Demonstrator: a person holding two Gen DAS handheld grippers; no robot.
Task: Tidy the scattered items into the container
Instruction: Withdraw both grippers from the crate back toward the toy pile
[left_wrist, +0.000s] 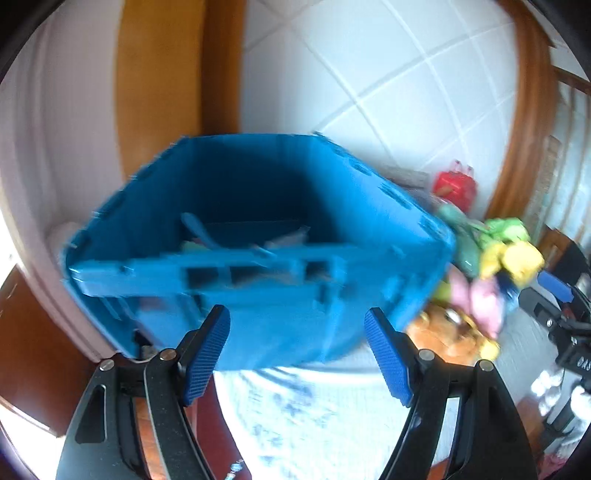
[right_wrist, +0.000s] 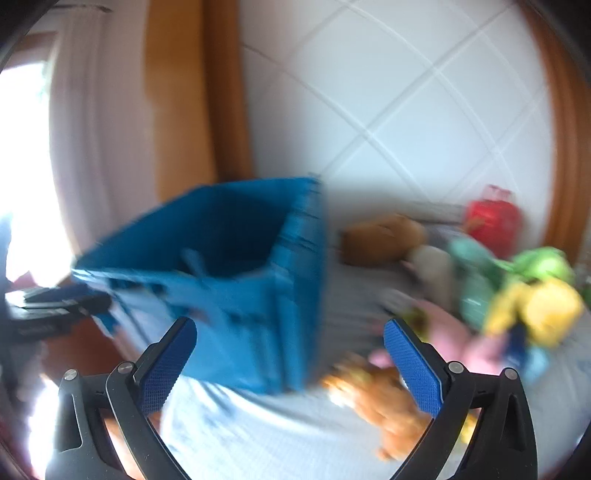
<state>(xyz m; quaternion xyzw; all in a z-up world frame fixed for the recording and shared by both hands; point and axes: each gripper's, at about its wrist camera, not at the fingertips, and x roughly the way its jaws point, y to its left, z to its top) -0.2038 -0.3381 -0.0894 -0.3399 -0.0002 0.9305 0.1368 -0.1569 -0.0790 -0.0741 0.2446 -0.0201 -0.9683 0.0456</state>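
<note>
Left hand-held gripper (left_wrist: 297, 354) spread apart, empty, facing blue plastic crate (left_wrist: 258, 236) on pale patterned bedcover (left_wrist: 295, 413); a few blurred items inside. Right hand-held gripper (right_wrist: 290, 363) likewise apart, empty. Best aimed at orange plush toy (right_wrist: 384, 402) nearest; remaining soft-toy heap (right_wrist: 517, 295) just right of crate.

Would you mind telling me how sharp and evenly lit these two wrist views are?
Left wrist view: blue plastic crate slightly smeared, left gripper crisp. Right wrist view: heavier blur on the crate and pile of soft toys, window blown out white, right gripper sharp.
</note>
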